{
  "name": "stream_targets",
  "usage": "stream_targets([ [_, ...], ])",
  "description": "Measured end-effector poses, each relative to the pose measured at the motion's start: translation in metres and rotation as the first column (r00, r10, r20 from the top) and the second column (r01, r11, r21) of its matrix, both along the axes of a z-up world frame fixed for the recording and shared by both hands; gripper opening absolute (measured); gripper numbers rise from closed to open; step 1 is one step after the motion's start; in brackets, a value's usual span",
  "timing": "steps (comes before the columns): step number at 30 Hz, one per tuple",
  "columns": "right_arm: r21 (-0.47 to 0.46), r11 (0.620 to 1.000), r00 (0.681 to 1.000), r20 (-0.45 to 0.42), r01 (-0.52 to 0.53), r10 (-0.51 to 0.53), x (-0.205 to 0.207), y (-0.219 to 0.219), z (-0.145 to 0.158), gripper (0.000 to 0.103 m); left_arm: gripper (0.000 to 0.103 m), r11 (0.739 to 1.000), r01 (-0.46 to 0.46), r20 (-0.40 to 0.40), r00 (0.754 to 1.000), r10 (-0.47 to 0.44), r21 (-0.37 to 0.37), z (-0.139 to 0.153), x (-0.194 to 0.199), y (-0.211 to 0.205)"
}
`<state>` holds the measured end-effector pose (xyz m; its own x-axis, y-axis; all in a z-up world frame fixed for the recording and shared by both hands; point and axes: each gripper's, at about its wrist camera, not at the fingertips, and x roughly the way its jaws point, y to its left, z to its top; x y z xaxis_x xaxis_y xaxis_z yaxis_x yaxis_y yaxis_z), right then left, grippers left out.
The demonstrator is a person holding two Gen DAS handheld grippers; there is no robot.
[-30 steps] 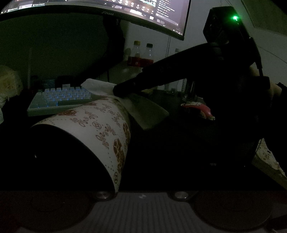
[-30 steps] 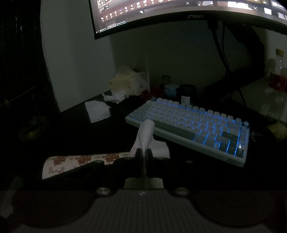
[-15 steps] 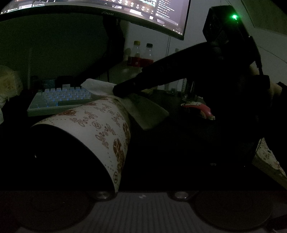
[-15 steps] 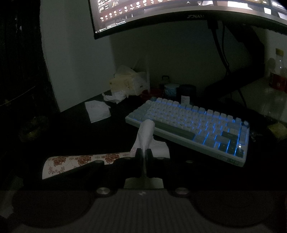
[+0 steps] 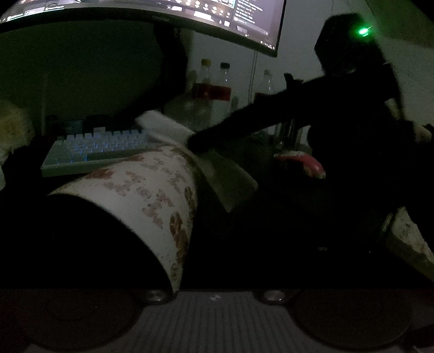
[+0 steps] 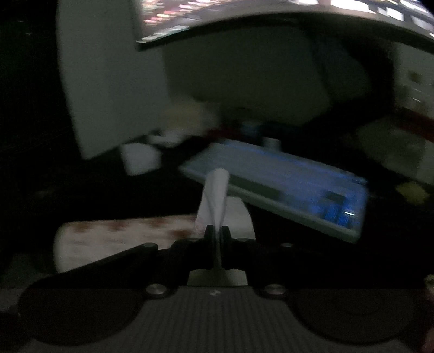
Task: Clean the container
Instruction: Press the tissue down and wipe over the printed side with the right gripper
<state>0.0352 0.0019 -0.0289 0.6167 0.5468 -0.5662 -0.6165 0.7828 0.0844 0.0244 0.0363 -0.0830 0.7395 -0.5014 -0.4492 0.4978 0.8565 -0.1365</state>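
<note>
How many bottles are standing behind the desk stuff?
3 that I can make out, under the monitor's right end: a yellow-capped bottle, a dark-capped bottle beside it, and a faint clear bottle farther right. It is dark, so more may be hidden.

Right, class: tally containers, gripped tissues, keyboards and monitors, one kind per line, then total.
Container: 1
Tissue: 1
Keyboard: 1
Monitor: 1
Total: 4
</note>
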Motion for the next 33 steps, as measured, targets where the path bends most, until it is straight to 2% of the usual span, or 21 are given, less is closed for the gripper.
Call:
stream_targets([
  [1,-0.006,1.0,1.0,0.003,0.03,-0.03,0.004,-0.005,-0.001,0.005,0.094,1.0,-0.004,0.002,1.0,0.004,0.011,0.001,0.0,0.0],
  [3,-0.018,0.996,0.996,0.009,0.088,-0.088,0.012,-0.015,-0.002,0.005,0.054,1.0,0.002,0.027,1.0,-0.002,0.031,0.003,-0.001,0.0],
  [4,-0.003,0.996,0.996,0.017,0.089,-0.089,0.011,-0.017,0.001,0.005,0.045,0.999,0.004,0.04,0.999,-0.005,0.039,0.004,-0.002,0.0],
  [6,0.027,0.996,0.995,0.033,0.09,-0.091,0.008,-0.021,0.008,0.005,0.013,1.0,-0.014,0.048,0.999,0.013,0.026,0.005,0.001,0.005],
  [8,0.047,0.996,0.996,0.043,0.076,-0.078,0.003,-0.021,0.014,0.005,0.009,0.999,-0.009,0.018,1.0,0.01,-0.039,0.007,0.009,0.011],
  [11,0.069,0.996,0.997,0.05,0.047,-0.05,-0.005,-0.022,0.02,0.005,0.004,0.981,0.019,-0.018,1.0,-0.023,-0.196,0.009,0.014,0.029],
  [14,0.078,0.997,0.998,0.05,0.029,-0.033,-0.007,-0.021,0.023,0.005,0.005,0.935,0.057,-0.061,0.995,-0.083,-0.349,0.011,0.018,0.047],
  [15,0.08,0.996,0.998,0.049,0.023,-0.027,-0.007,-0.02,0.023,0.005,0.005,0.927,0.059,-0.069,0.993,-0.091,-0.37,0.01,0.018,0.049],
  [17,0.086,0.996,0.999,0.046,0.011,-0.015,-0.008,-0.019,0.023,0.005,0.007,0.943,0.054,-0.037,0.997,-0.069,-0.327,0.013,0.009,0.046],
  [19,0.083,0.997,0.999,0.043,0.005,-0.009,-0.007,-0.016,0.021,0.005,0.023,0.968,0.054,0.022,0.998,-0.05,-0.247,0.017,-0.003,0.038],
  [20,0.079,0.997,0.999,0.04,-0.001,-0.002,-0.007,-0.013,0.019,0.005,0.05,0.975,0.061,0.046,0.998,-0.052,-0.215,0.019,-0.008,0.034],
  [21,0.076,0.997,0.999,0.037,-0.005,0.002,-0.006,-0.01,0.018,0.005,0.066,0.98,0.069,0.065,0.996,-0.058,-0.187,0.02,-0.01,0.029],
  [23,0.07,0.997,0.999,0.029,-0.016,0.014,-0.005,-0.004,0.014,0.005,0.069,0.991,0.071,0.097,0.993,-0.059,-0.117,0.02,-0.014,0.018],
  [26,0.066,0.997,0.999,0.015,-0.034,0.033,-0.005,0.005,0.008,0.005,0.069,0.996,0.063,0.072,0.996,-0.059,-0.058,0.014,-0.013,0.009],
  [29,0.061,0.997,0.999,0.003,-0.053,0.053,-0.005,0.015,0.002,0.005,0.074,0.998,0.044,0.025,0.999,-0.043,-0.038,0.005,-0.007,0.004],
  [33,0.058,0.996,0.998,0.01,-0.062,0.061,-0.005,0.023,0.001,0.005,0.08,0.999,0.026,0.026,0.999,-0.025,-0.029,0.002,-0.006,0.004],
])
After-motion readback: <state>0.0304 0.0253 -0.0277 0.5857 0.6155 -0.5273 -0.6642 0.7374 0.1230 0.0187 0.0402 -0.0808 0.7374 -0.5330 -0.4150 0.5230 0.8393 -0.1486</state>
